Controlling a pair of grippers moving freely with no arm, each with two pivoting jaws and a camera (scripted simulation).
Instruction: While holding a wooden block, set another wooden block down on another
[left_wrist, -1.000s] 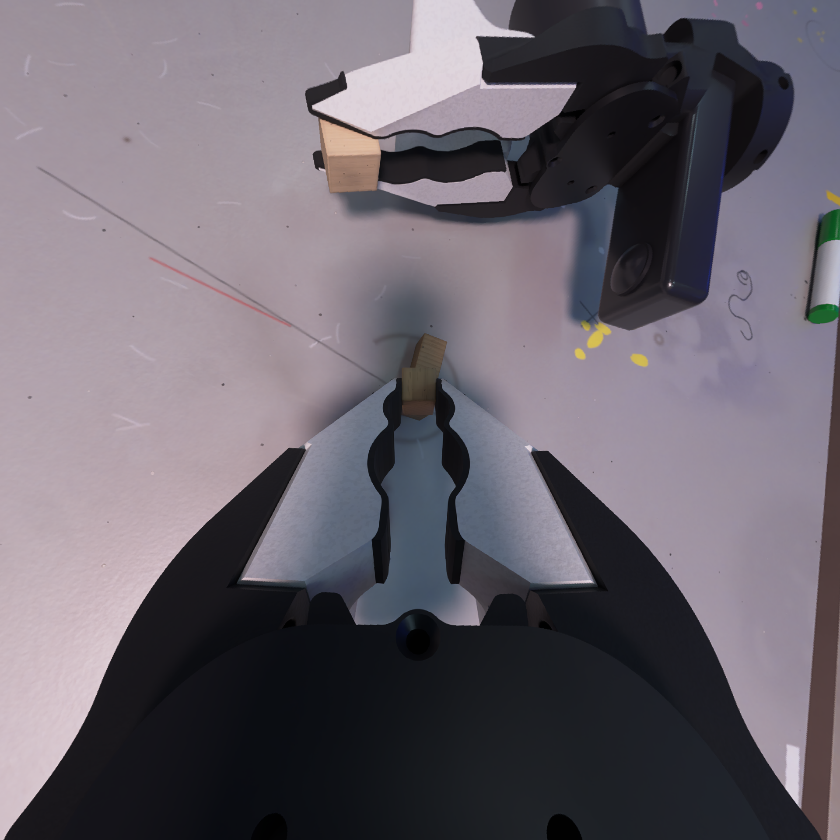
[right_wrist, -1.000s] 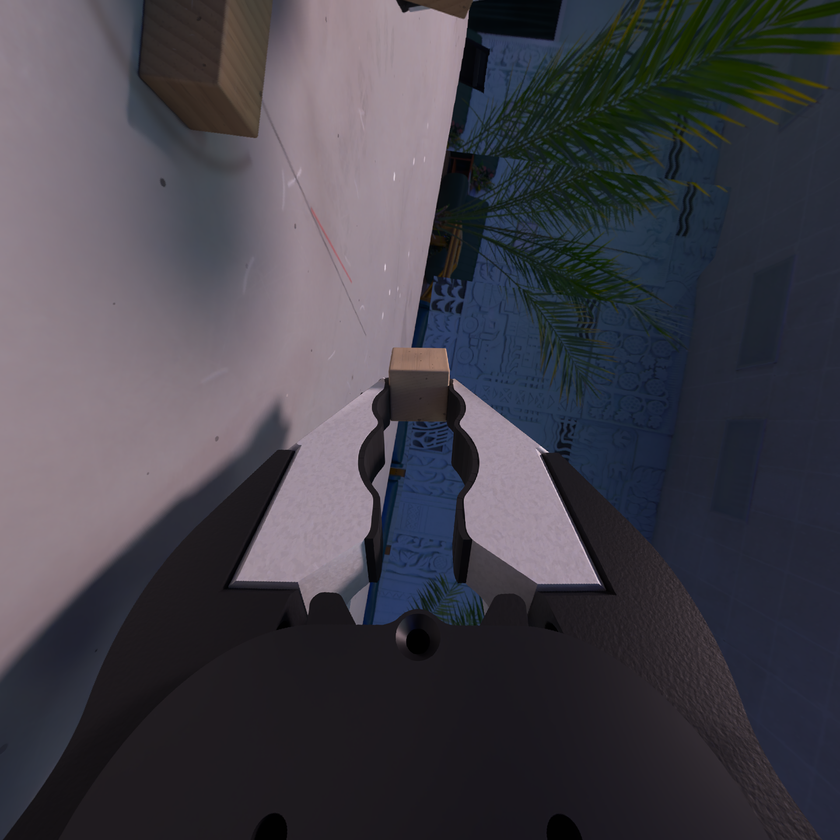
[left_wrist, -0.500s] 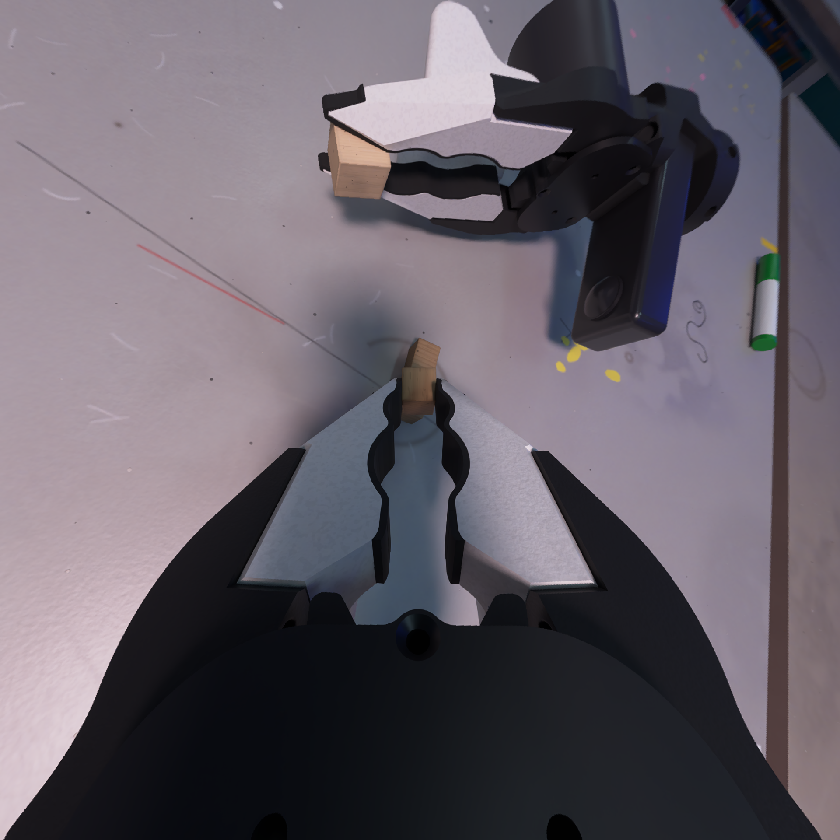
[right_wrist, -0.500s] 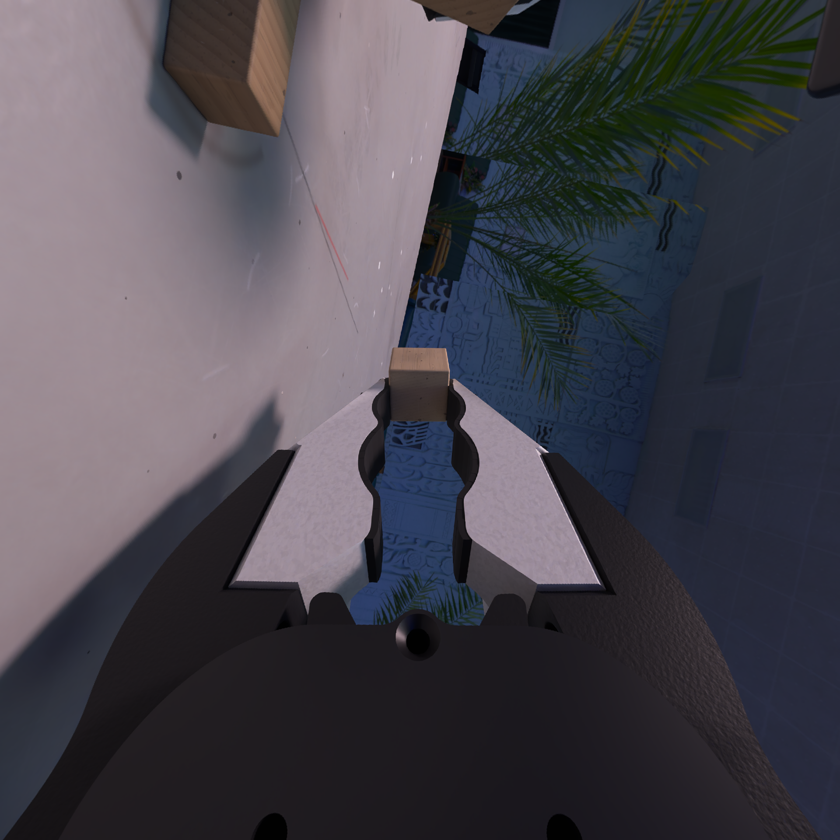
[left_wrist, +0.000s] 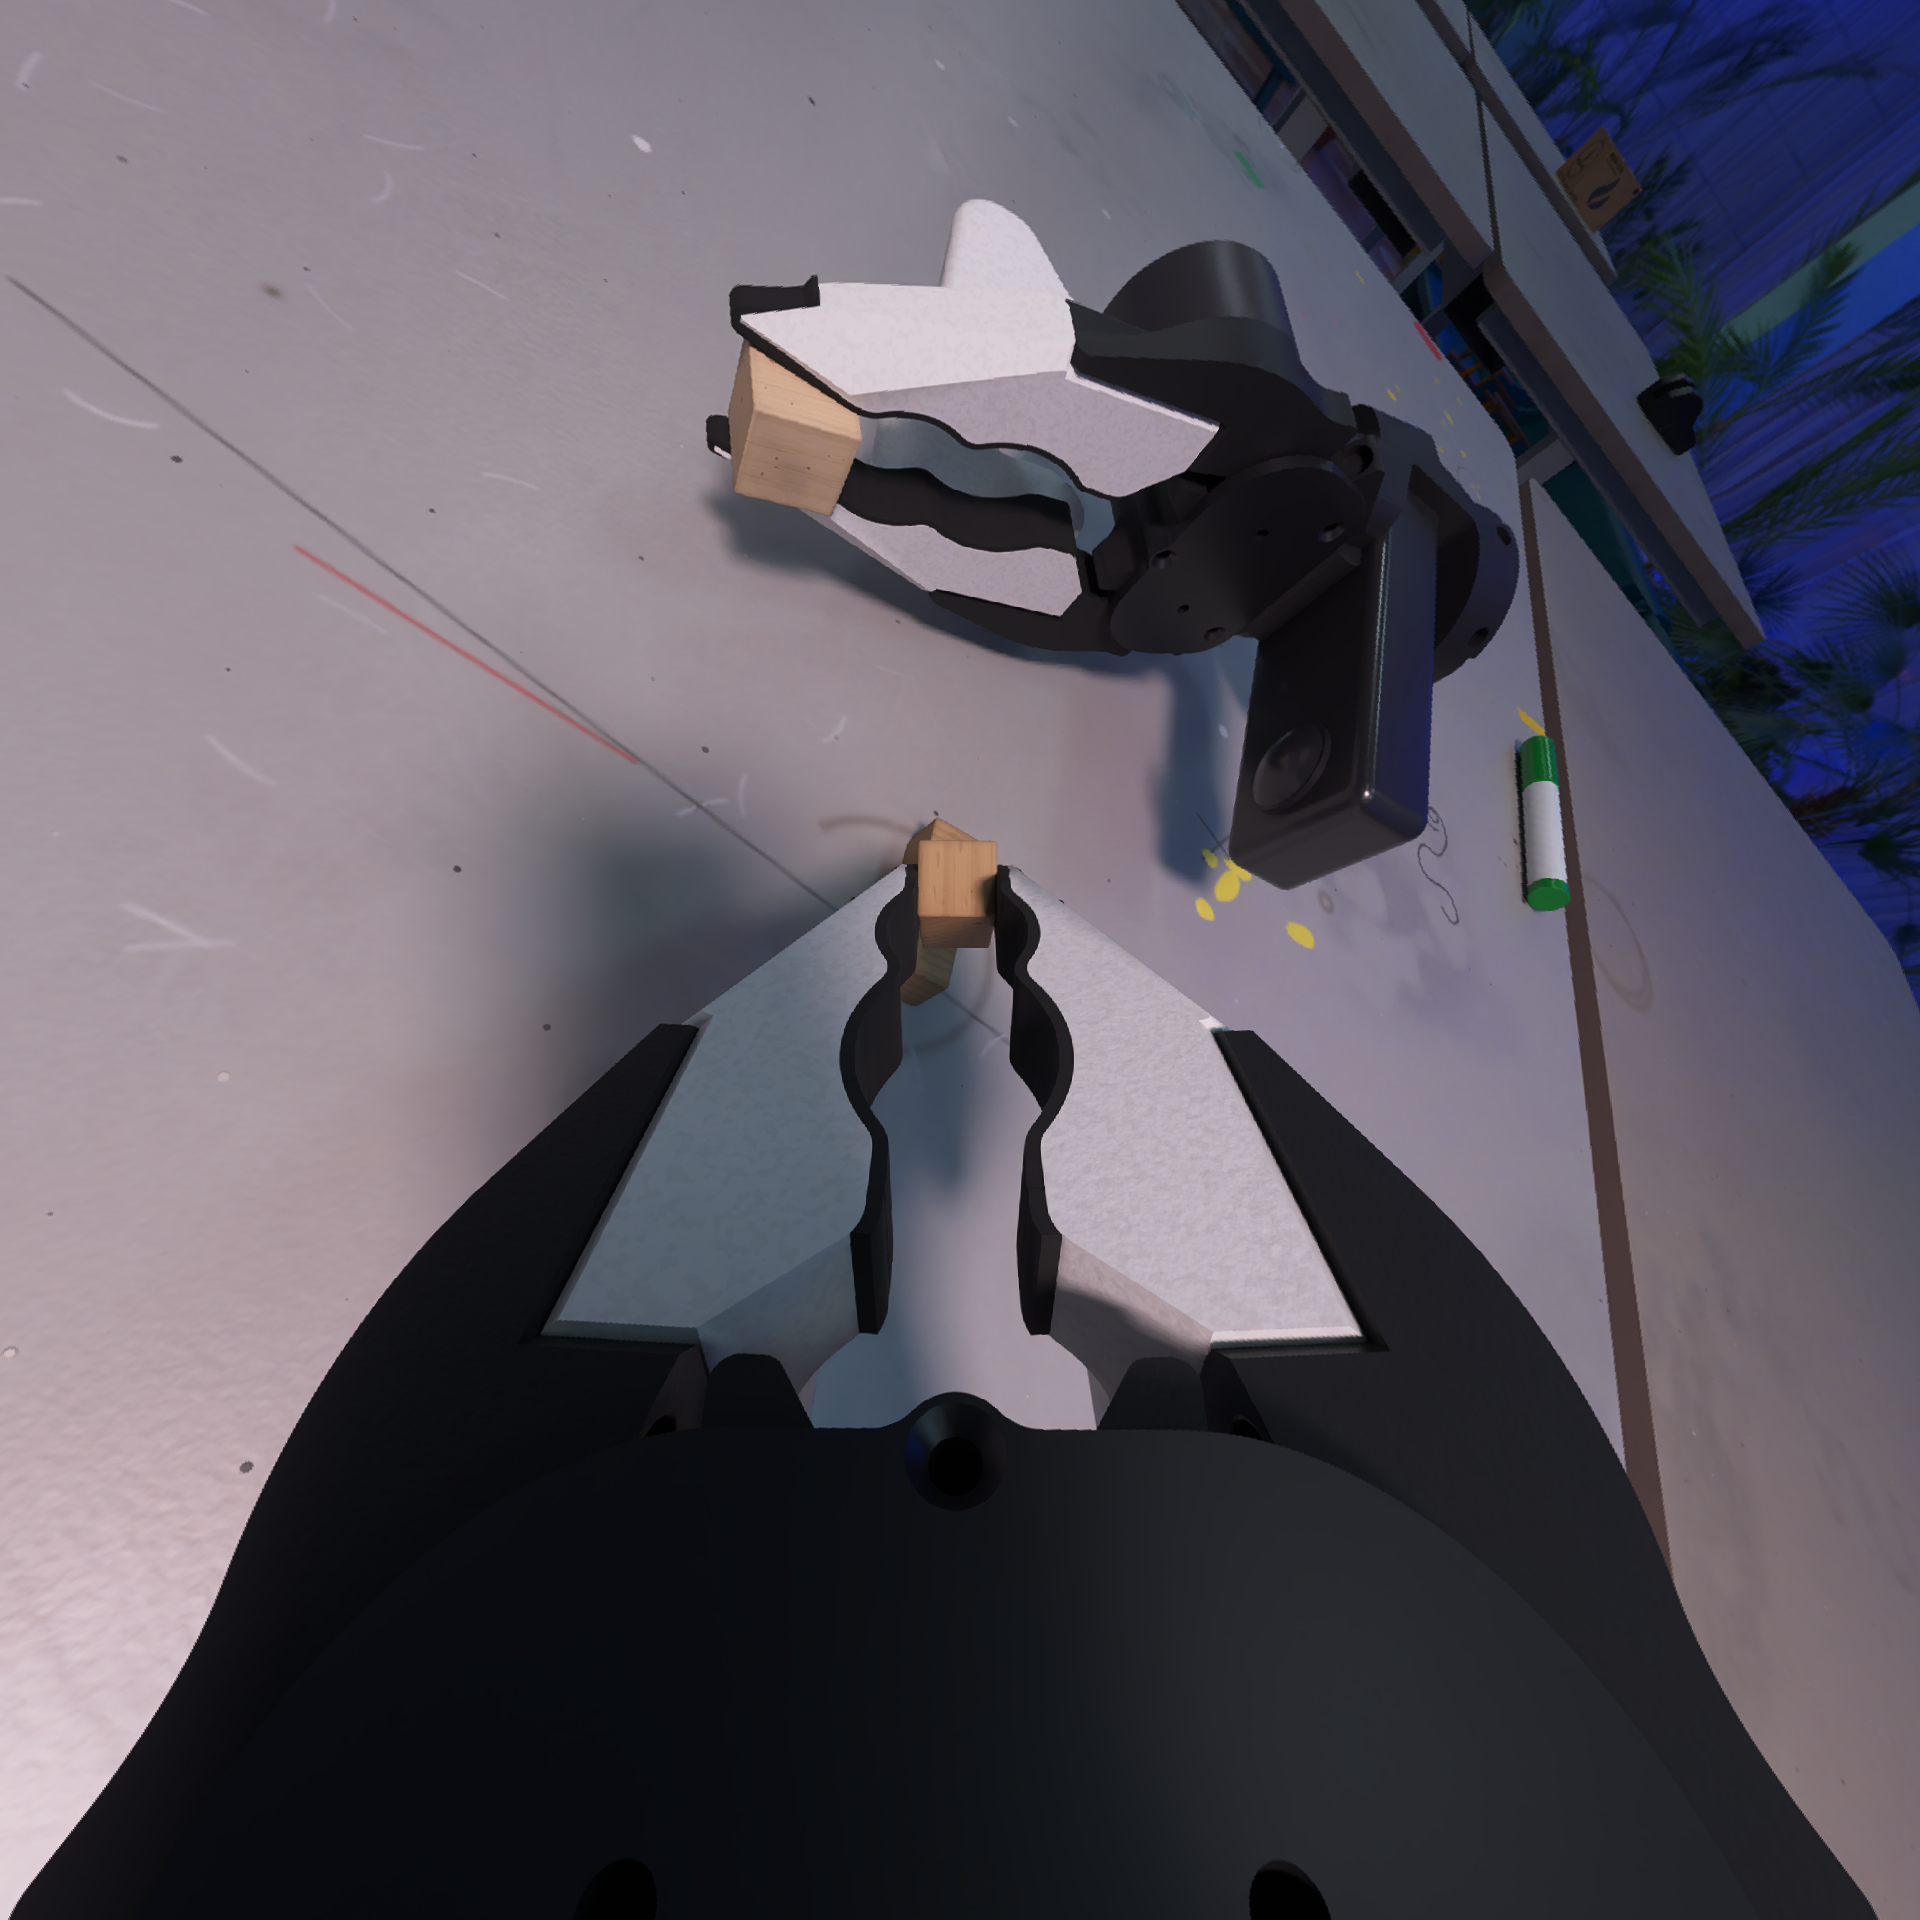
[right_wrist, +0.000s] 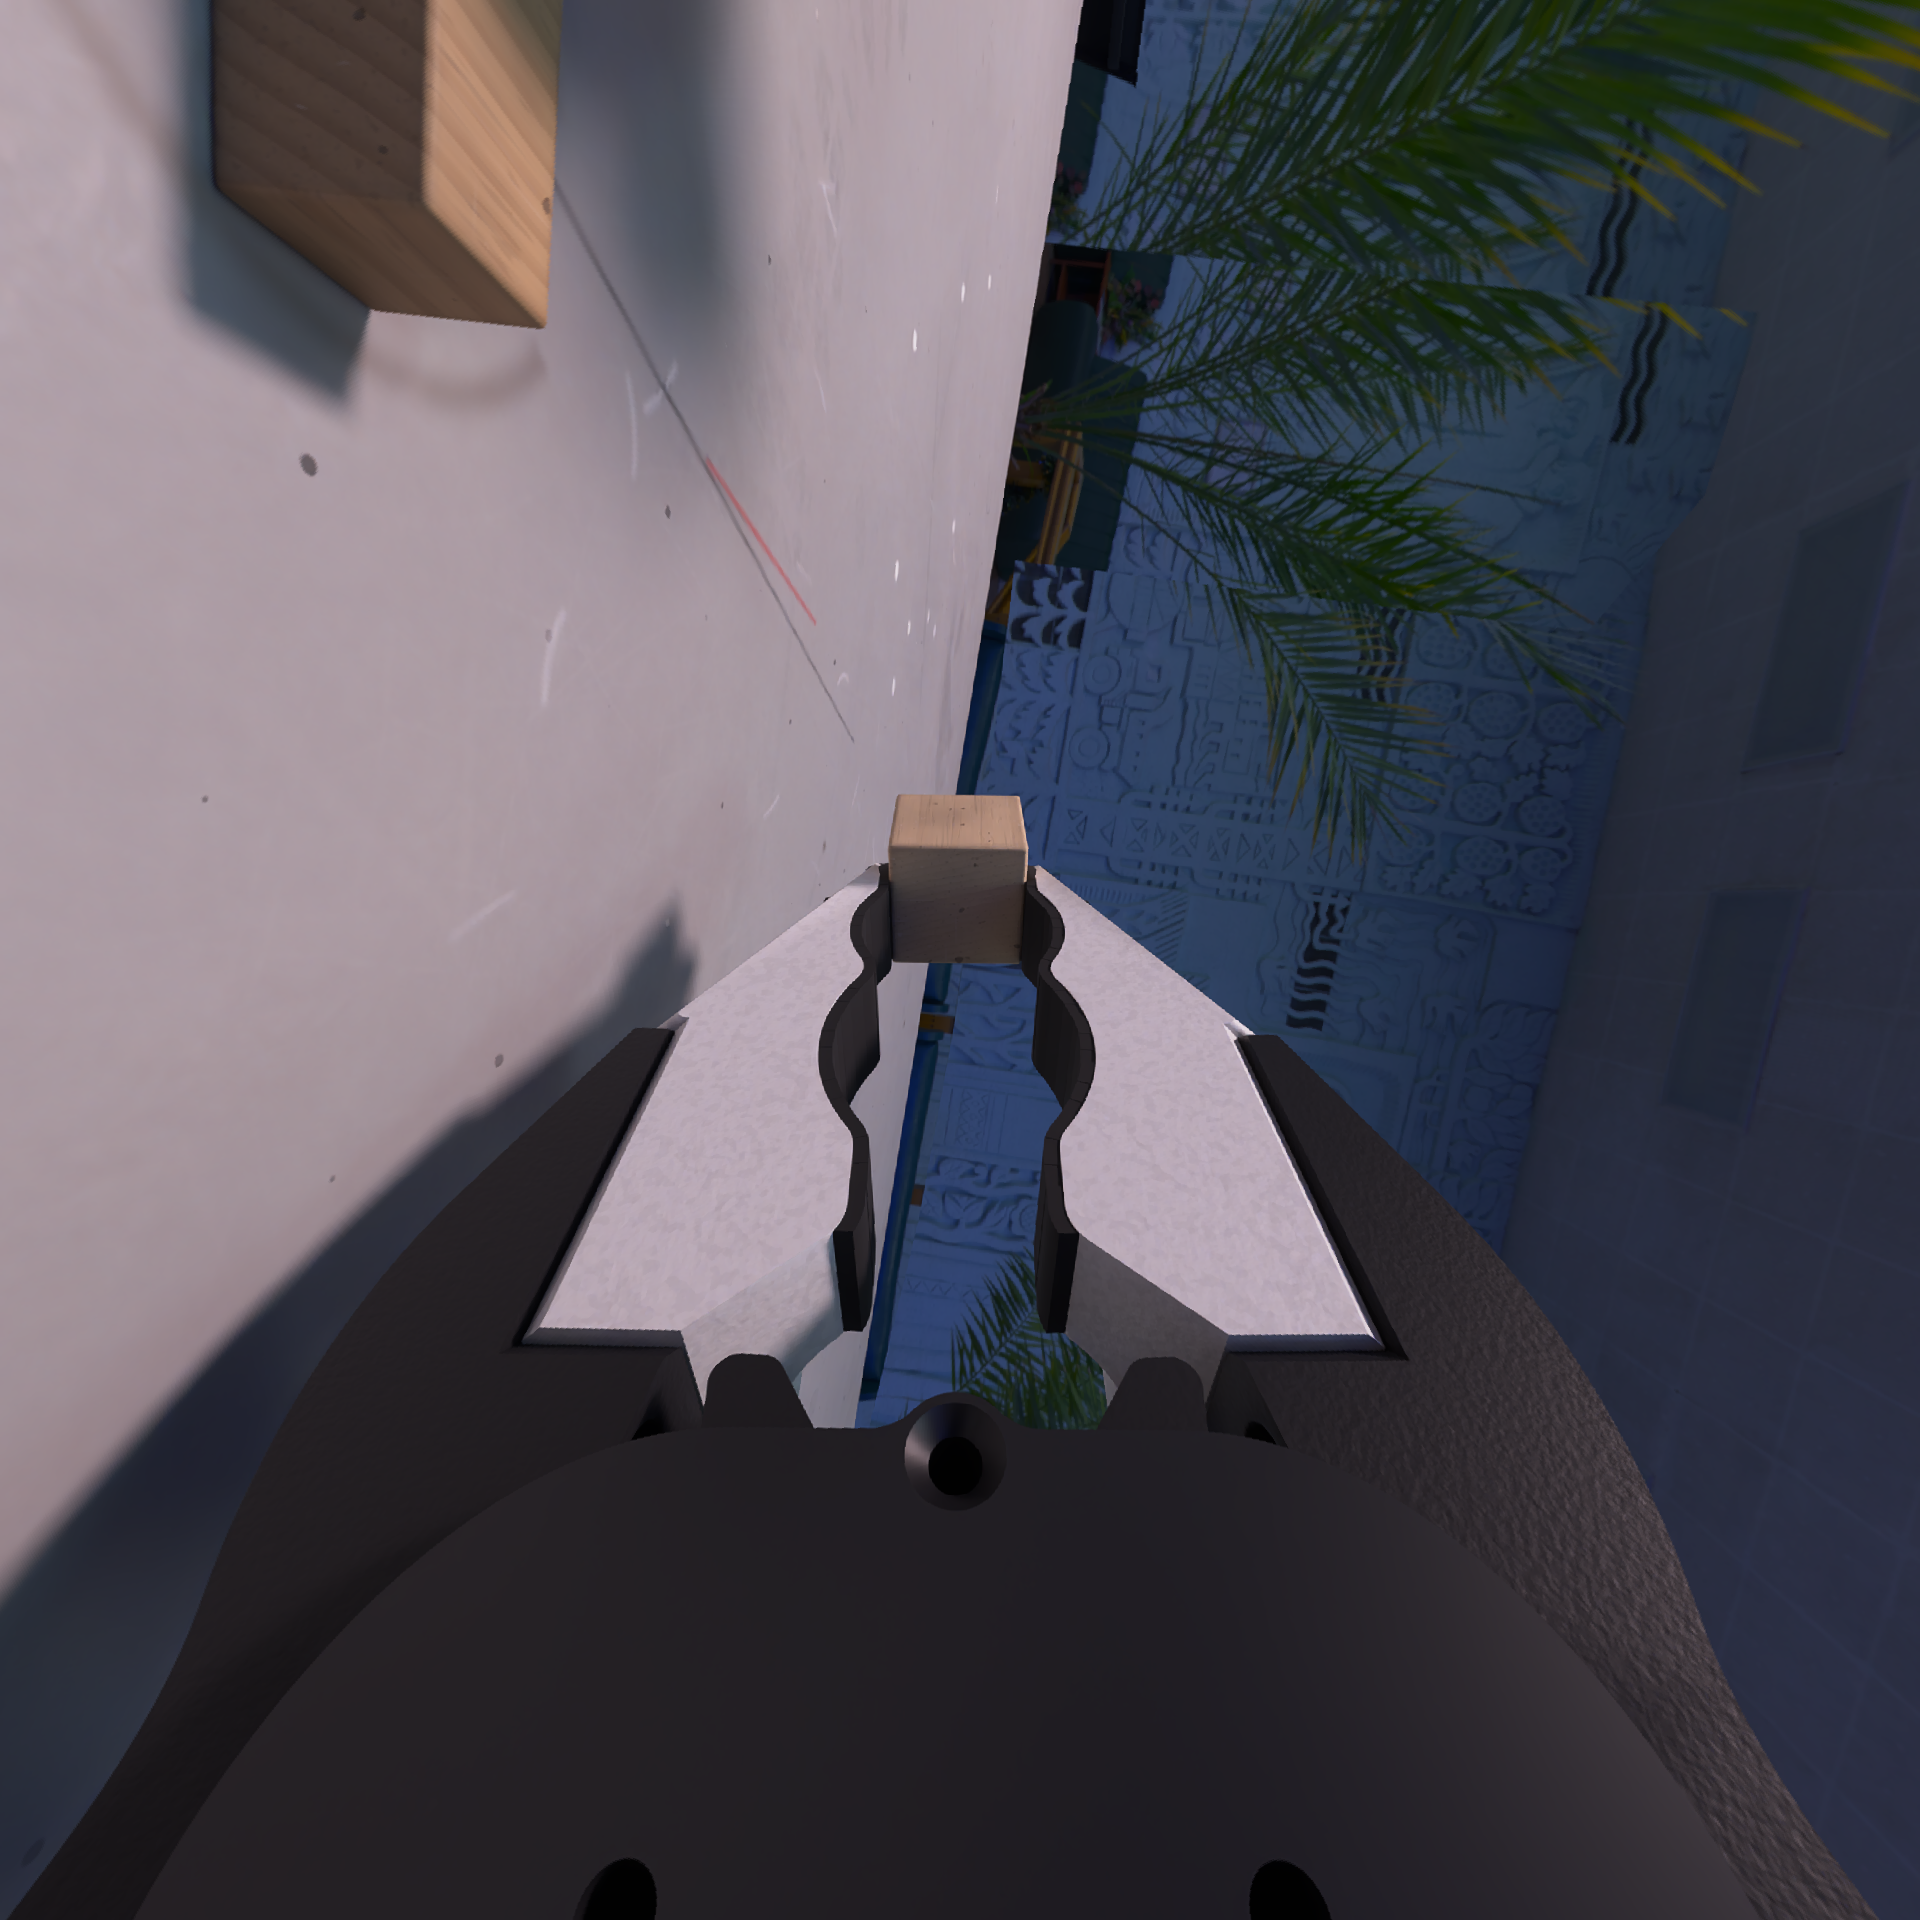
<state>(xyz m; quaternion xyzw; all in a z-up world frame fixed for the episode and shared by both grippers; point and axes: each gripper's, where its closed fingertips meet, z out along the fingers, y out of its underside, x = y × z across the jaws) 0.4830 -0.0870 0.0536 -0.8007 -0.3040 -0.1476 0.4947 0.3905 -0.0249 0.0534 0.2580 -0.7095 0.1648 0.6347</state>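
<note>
While gripping a small wooden block (left_wrist: 956, 881) at the tips of its narrowed jaws, the left gripper (left_wrist: 954, 914) is pointing down at the counter (left_wrist: 312, 1039). A second block (left_wrist: 928, 975) is lying on the counter directly beneath the held one, partly hidden by it; whether the two are touching cannot be told. The right gripper (left_wrist: 800, 400) is lying farther off, near the counter and tilted on its side, with its jaws clamping a third block (left_wrist: 792, 442) at their tips. In the right wrist view this gripper (right_wrist: 958, 904) is showing the same clamped block (right_wrist: 958, 883), and a block on the counter (right_wrist: 416, 156) is appearing large at the upper left.

The counter is showing a pale grey surface carrying fine scratches, dark specks, a thin dark line (left_wrist: 312, 499) and a short red line (left_wrist: 468, 655). Yellow paint spots (left_wrist: 1231, 888) are lying beside the right gripper's camera housing. A white marker with green ends (left_wrist: 1541, 821) is resting near the counter's edge. Beyond the edge, a second grey table (left_wrist: 1558, 208) is standing, and palm fronds (right_wrist: 1403, 364) are spreading against blue patterned walls (right_wrist: 1247, 883).
</note>
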